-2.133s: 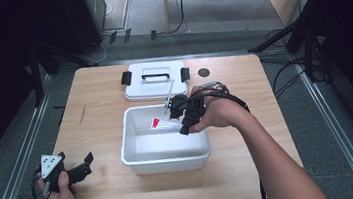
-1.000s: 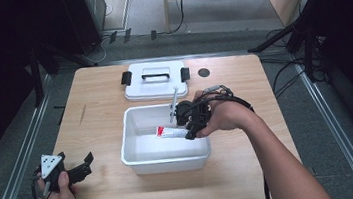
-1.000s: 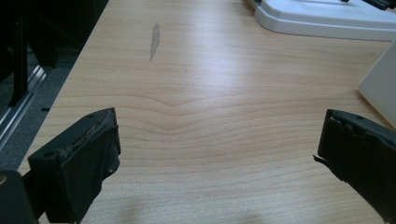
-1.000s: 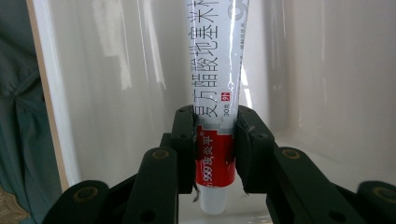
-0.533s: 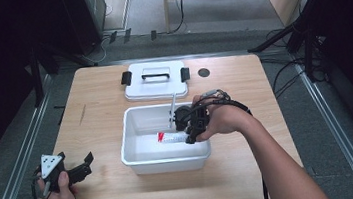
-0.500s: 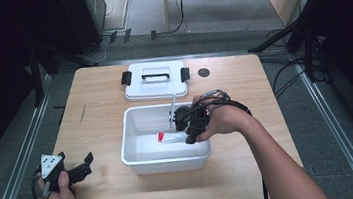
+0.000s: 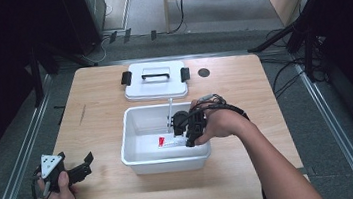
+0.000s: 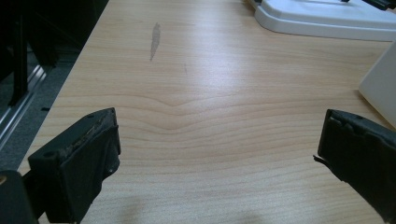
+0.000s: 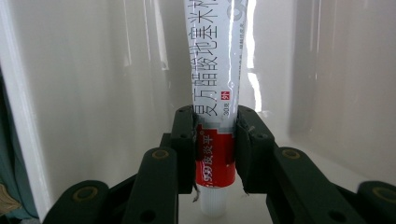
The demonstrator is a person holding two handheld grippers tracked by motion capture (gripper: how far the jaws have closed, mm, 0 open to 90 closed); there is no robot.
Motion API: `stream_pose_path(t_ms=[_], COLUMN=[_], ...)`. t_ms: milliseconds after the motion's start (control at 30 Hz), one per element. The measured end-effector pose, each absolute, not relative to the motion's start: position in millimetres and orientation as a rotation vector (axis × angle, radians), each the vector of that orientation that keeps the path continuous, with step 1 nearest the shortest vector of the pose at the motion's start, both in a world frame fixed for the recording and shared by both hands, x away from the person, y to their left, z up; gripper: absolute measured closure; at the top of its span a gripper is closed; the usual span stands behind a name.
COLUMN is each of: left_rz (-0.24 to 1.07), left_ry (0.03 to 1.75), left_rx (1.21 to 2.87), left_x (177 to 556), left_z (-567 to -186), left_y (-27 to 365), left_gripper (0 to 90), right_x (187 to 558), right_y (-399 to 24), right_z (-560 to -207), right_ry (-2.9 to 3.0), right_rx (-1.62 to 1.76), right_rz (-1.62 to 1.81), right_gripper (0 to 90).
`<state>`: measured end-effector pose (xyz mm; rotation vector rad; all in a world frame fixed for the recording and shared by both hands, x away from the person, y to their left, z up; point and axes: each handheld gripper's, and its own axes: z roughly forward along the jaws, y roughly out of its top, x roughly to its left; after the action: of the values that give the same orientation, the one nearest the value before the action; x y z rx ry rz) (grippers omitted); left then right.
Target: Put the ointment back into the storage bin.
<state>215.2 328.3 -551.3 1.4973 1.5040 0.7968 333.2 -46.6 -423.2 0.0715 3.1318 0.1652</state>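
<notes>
A white tube with a red band and a white cap (image 9: pixel 215 70) is clamped between the jaws of my right gripper (image 9: pixel 215 140), cap end toward the camera. The grip sits on the red band. In the high view the right gripper (image 7: pixel 186 128) reaches into the white bin (image 7: pixel 125 145) from its right side, and the tube (image 7: pixel 169 141) lies low inside it. My left gripper (image 7: pixel 84 165) rests near the table's front left corner. Its jaws stand wide apart over bare wood (image 8: pixel 217 149), with nothing between them.
The bin's white lid (image 7: pixel 155 81) with black latches lies flat behind the bin. A small dark round spot (image 7: pixel 204 72) marks the tabletop to its right. In the left gripper view, the lid (image 8: pixel 327 18) and a corner of the bin (image 8: pixel 380 84) show ahead.
The right hand has carried the tube a little lower into the bin and toward its near side. The left hand has stayed where it was.
</notes>
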Motion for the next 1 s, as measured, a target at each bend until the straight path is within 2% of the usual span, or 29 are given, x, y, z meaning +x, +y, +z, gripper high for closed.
stream_pose_path(t_ms=[400, 1000], left_rz=[0.792, 0.792], left_ry=[1.504, 1.504], left_rx=[1.494, 1.494], left_x=[215.2, 215.3], left_z=[-551.3, -551.3], left_y=[328.5, 328.6], left_gripper=[0.0, 0.0], right_x=[331.7, 332.5], right_y=[-42.5, -45.4], right_z=[-440.9, -439.3], right_ry=[3.146, 3.175], right_rx=[0.048, 0.074], right_rz=[0.11, 0.092], right_gripper=[72.3, 72.4])
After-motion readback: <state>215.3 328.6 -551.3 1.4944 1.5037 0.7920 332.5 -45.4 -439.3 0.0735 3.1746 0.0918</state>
